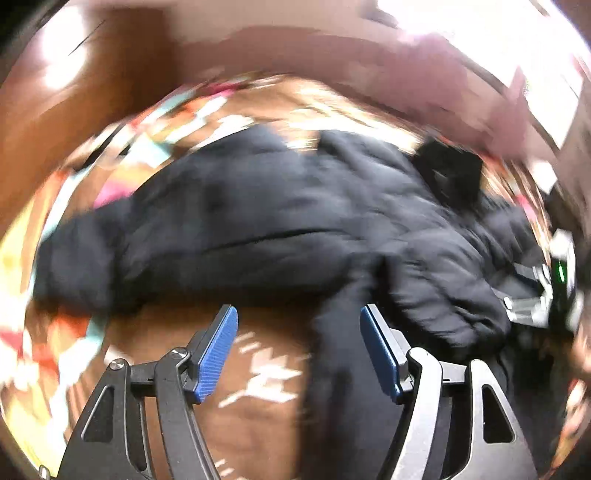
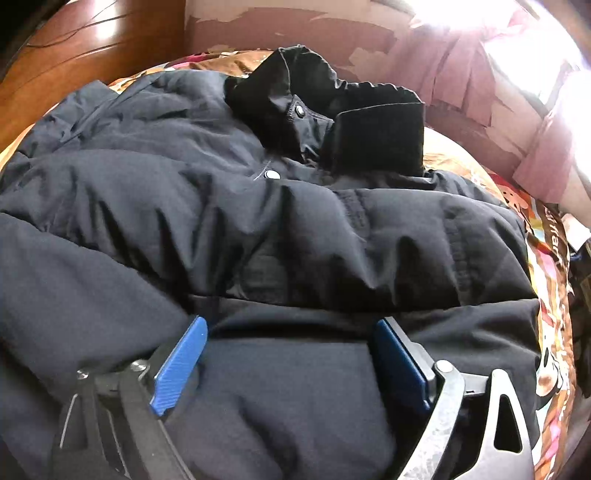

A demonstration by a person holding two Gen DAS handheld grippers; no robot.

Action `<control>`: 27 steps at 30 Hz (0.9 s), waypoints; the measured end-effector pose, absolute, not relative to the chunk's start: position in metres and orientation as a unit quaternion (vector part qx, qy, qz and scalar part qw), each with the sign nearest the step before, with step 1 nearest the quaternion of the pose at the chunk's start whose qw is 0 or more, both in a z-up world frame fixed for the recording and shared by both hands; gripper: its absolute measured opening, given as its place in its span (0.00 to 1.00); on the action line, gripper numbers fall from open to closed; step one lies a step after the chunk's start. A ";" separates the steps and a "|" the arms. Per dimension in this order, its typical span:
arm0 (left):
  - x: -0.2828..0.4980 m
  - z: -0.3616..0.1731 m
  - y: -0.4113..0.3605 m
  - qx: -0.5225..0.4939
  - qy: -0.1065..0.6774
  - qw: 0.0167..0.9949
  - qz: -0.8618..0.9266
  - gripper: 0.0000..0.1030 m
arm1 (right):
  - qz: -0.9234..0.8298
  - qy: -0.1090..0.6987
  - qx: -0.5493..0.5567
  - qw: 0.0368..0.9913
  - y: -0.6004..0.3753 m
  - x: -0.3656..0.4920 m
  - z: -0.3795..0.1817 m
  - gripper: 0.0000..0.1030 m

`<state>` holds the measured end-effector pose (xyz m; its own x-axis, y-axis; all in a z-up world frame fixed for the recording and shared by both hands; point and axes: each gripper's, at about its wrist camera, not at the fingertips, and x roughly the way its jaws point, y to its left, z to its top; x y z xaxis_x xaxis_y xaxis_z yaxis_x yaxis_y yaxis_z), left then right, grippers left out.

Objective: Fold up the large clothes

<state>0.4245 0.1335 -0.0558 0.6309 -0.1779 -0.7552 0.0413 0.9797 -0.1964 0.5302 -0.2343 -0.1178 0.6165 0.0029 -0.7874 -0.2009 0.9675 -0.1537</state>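
Observation:
A large dark padded jacket [image 1: 258, 221] lies spread on a patterned bedspread [image 1: 258, 369]. The left wrist view is blurred by motion. My left gripper [image 1: 299, 314] is open just in front of the jacket's near edge; a dark strip of the jacket [image 1: 340, 369] hangs down between its blue pads without being pinched. In the right wrist view the jacket [image 2: 258, 221] fills the frame, its black collar [image 2: 332, 110] with snap buttons at the far side. My right gripper [image 2: 291, 325] is open, its pads pressed down into the jacket's fabric, a fold lying between them.
The bedspread [image 2: 550, 295] shows at the right edge. A wooden headboard [image 2: 74, 48] stands at the far left and a peeling pink wall [image 2: 369, 33] with a bright window behind. The right gripper's body [image 1: 546, 295] shows at the right of the left wrist view.

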 end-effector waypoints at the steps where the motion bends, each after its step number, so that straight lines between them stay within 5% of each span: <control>1: 0.423 -0.058 0.147 -0.093 0.429 0.898 -0.035 0.62 | 0.056 0.434 -0.114 0.892 -0.234 0.530 -0.118 0.92; 6: 0.415 -0.084 0.225 -0.131 0.444 0.881 0.099 0.64 | 0.051 0.436 -0.115 0.891 -0.234 0.533 -0.117 0.94; 17: 0.401 -0.119 0.357 -0.429 0.398 0.799 0.137 0.64 | 0.112 0.395 -0.050 0.910 -0.213 0.523 -0.072 0.94; 27: 0.438 -0.139 0.394 -0.452 0.389 0.777 0.200 0.64 | 0.202 0.360 -0.016 0.911 -0.140 0.557 -0.047 0.94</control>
